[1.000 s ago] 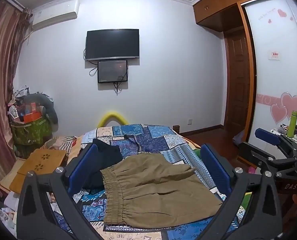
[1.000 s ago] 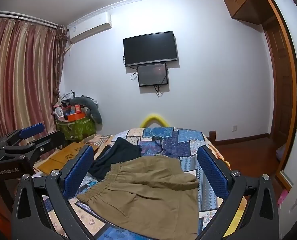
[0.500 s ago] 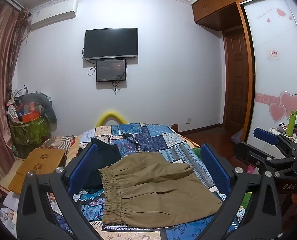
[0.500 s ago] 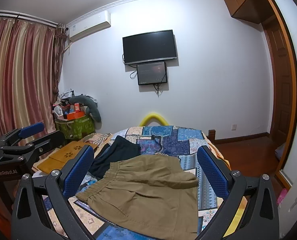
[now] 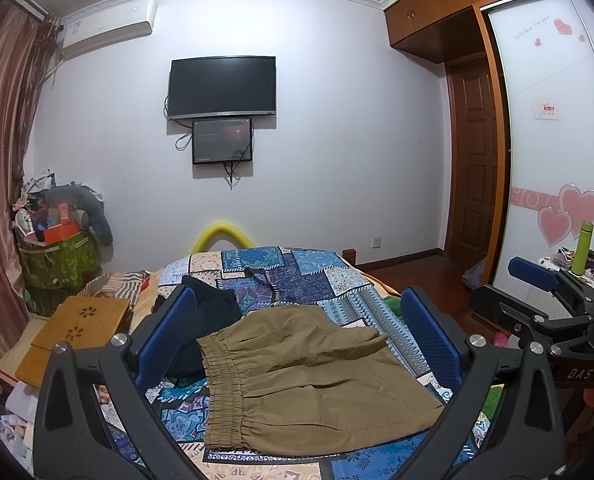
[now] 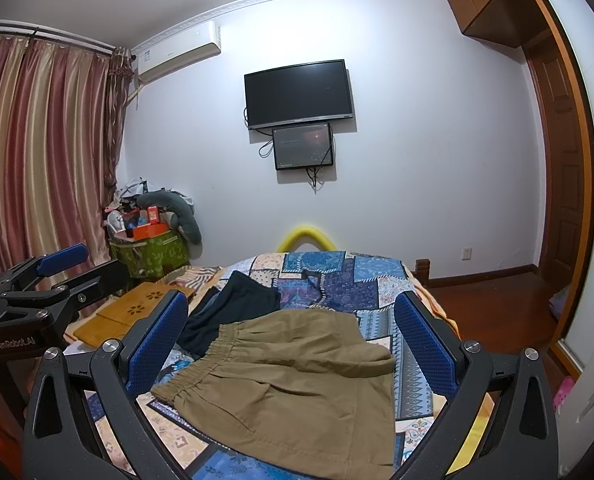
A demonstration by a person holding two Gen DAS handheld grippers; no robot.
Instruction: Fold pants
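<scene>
Khaki short pants (image 5: 305, 380) lie flat on the patchwork bedspread (image 5: 297, 272), elastic waistband to the left, legs to the right. They also show in the right wrist view (image 6: 297, 376). My left gripper (image 5: 297, 332) is open and empty, held above the pants. My right gripper (image 6: 293, 332) is open and empty, also above the pants. The right gripper appears at the right edge of the left wrist view (image 5: 537, 300), and the left gripper at the left edge of the right wrist view (image 6: 49, 280).
A dark garment (image 5: 209, 320) lies on the bed beside the waistband. A wooden lap tray (image 5: 81, 328) sits left of the bed. A green basket (image 5: 57, 260) of clutter stands by the curtain. A wardrobe (image 5: 557, 160) and a green bottle (image 5: 579, 248) are at right.
Both views have shifted only slightly; the grippers hover in about the same place, open. The pants have not moved.
</scene>
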